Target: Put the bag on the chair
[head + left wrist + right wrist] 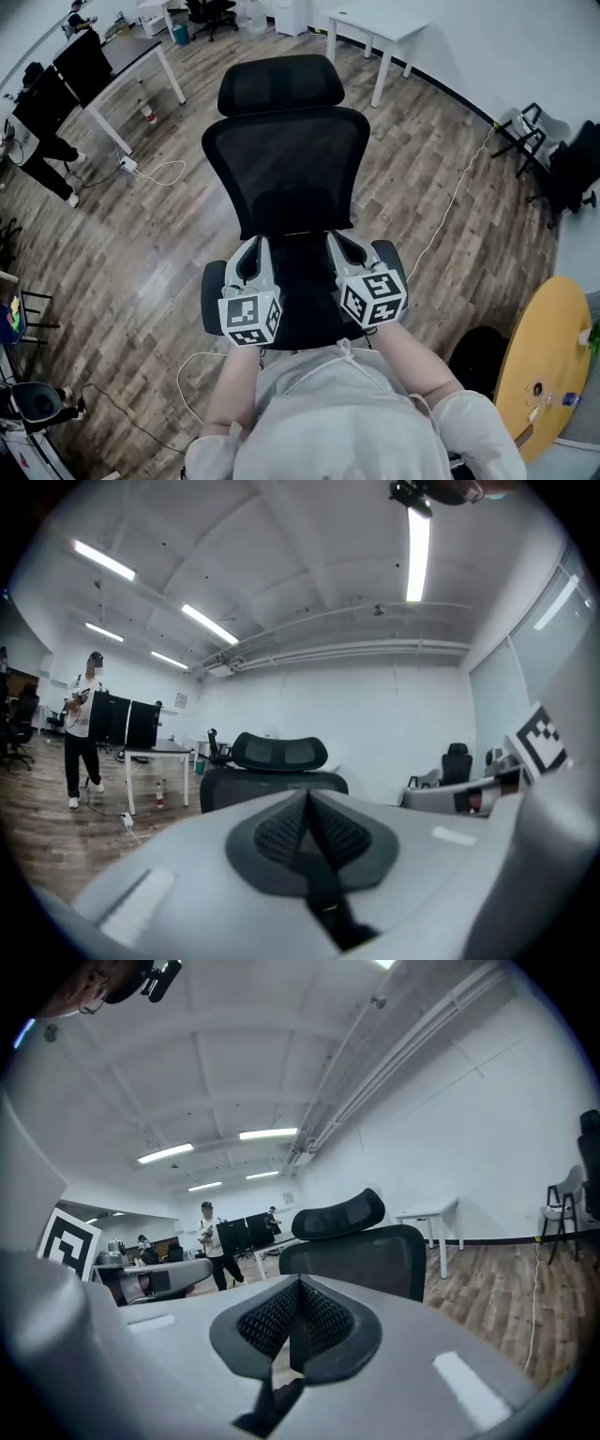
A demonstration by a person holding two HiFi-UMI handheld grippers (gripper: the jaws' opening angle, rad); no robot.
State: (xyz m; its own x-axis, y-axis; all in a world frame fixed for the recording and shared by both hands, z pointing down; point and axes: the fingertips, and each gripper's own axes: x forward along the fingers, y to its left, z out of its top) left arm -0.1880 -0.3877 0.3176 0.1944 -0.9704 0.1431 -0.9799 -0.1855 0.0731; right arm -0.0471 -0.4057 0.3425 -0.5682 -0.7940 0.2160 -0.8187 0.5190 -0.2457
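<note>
Both tools are up in front of me, side by side over the black mesh office chair with headrest point(286, 159), which faces me seat-first.

Left gripper point(253, 253): jaws fully together. Its own view shows the ribbed pads meeting in one line, with a thin dark strap point(323, 892) pinched in the seam and trailing down toward the camera.

Right gripper point(345, 248): same reading. The jaws are closed tight, and a second dark strap point(281, 1391) is caught between the pads and hangs below them.

Why two grips: one strap per tool should keep the load level and its mouth spread, so it ought to come down flat rather than swing or fold. Both tools point nearly level, which lets the straps drop straight from the pads.

Bag: it hangs under the two grippers, above the seat. From the head view I take the black mass between the tools point(302, 300) to be the black bag. It is black against a black seat, though, so I cannot tell where one ends and the other begins, or whether its base touches the cushion.

Judgement: the carry is done and the placing is not. The next move looks like a slow lowering onto the seat centre, clear of the backrest, and release only once the straps slacken. Risk: letting go early and tipping it off the front edge.
</note>
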